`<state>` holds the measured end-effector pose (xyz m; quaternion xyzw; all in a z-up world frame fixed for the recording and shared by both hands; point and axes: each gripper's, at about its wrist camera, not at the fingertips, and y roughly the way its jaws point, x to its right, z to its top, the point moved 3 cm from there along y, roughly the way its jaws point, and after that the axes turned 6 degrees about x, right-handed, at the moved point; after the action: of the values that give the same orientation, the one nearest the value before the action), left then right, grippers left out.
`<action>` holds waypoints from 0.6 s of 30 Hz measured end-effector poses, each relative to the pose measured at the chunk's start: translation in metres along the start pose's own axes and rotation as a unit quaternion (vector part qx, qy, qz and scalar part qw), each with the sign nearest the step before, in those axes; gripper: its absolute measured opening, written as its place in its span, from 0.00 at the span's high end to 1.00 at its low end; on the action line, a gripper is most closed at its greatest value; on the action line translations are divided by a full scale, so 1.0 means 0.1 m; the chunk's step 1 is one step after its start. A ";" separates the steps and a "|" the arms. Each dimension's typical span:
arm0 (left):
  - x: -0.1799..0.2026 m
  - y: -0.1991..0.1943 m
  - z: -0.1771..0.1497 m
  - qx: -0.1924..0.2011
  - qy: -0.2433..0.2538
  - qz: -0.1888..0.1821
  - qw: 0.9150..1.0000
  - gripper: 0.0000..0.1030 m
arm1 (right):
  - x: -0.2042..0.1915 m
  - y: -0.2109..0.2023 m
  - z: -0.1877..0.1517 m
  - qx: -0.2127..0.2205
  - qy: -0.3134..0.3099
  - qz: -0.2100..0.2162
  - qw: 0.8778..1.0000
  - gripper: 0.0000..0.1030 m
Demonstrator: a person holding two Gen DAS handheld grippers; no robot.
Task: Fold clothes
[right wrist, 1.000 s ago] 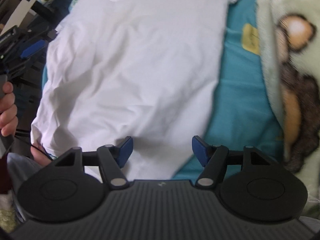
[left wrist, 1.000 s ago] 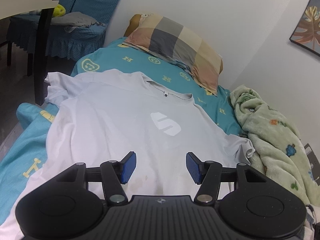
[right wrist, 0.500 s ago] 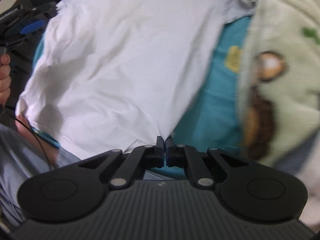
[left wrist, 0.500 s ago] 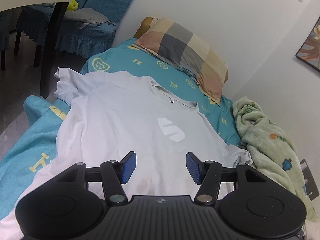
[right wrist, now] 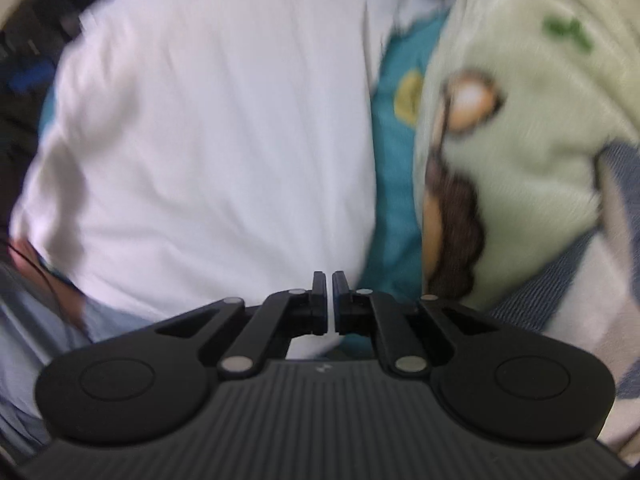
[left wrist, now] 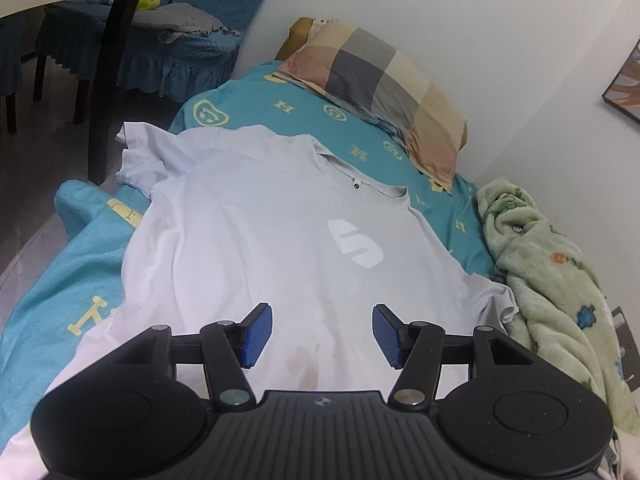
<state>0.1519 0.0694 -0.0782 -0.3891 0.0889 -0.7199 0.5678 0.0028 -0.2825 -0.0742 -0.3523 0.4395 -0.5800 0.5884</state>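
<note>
— On the bed (left wrist: 248,96), what lies spread out?

— A white T-shirt (left wrist: 260,232) lies flat and face up on the teal sheet, its collar toward the checked pillow (left wrist: 384,84) by the wall and its hem toward the camera. A pale logo (left wrist: 356,244) sits on its chest, and brownish stains (left wrist: 304,364) show near the hem. One sleeve reaches the bed's left edge; the other ends just beside a green blanket (left wrist: 548,280) bunched along the right side.

— And the left gripper (left wrist: 322,334)?

— It hovers above the lower part of the shirt with its blue pads (left wrist: 256,334) wide apart and nothing between them.

— What about the right gripper (right wrist: 330,300)?

— Its view is blurred. The jaws are drawn together with only a thin slit left between them. The T-shirt (right wrist: 208,128) fills the frame just beyond them, and its lower corner runs down to the fingertips, so the cloth looks pinched there, though the blur makes the contact hard to confirm. The teal sheet (right wrist: 392,184) shows as a strip to the right of the shirt, with the green blanket (right wrist: 512,120) beside it.

— Anything else in the room?

— Beyond the bed's left side stands a chair (left wrist: 160,52) with a blue cover, grey cloth piled on its seat, and a dark table leg (left wrist: 108,80) in front of it. A picture frame (left wrist: 626,80) hangs on the wall at the right.
</note>
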 end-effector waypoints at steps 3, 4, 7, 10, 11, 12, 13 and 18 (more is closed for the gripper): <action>0.01 -0.01 0.02 0.002 0.002 0.002 1.000 0.41 | -0.03 -0.18 0.17 0.060 0.021 0.020 0.998 0.92; 0.01 -0.02 0.02 0.004 0.005 0.004 1.000 0.40 | -0.05 -0.21 0.23 0.077 0.026 0.026 0.996 0.91; -0.01 -0.05 0.03 0.007 0.005 0.009 1.000 0.38 | -0.18 -0.21 0.41 0.131 0.040 0.039 0.990 0.75; -0.08 -0.06 0.06 0.010 -0.018 0.007 1.000 0.38 | -0.35 -0.11 0.52 0.177 0.050 0.057 0.981 0.67; -0.12 -0.07 0.07 0.011 -0.029 0.005 0.999 0.37 | -0.43 -0.06 0.56 0.192 0.054 0.064 0.978 0.67; -0.15 -0.07 0.08 0.013 -0.040 0.004 0.999 0.37 | -0.50 0.00 0.59 0.205 0.061 0.072 0.974 0.67; -0.16 -0.07 0.09 0.016 -0.045 0.002 0.999 0.37 | -0.56 0.05 0.62 0.218 0.072 0.079 0.970 0.63; -0.05 -0.03 0.08 0.026 -0.010 0.013 1.000 0.30 | -0.72 0.30 0.79 0.273 0.076 0.102 0.953 0.26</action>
<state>0.1553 0.0774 -0.0735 -0.3799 0.0694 -0.7105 0.5883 0.0911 -0.2167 -0.0650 -0.0861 0.3411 -0.6401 0.6830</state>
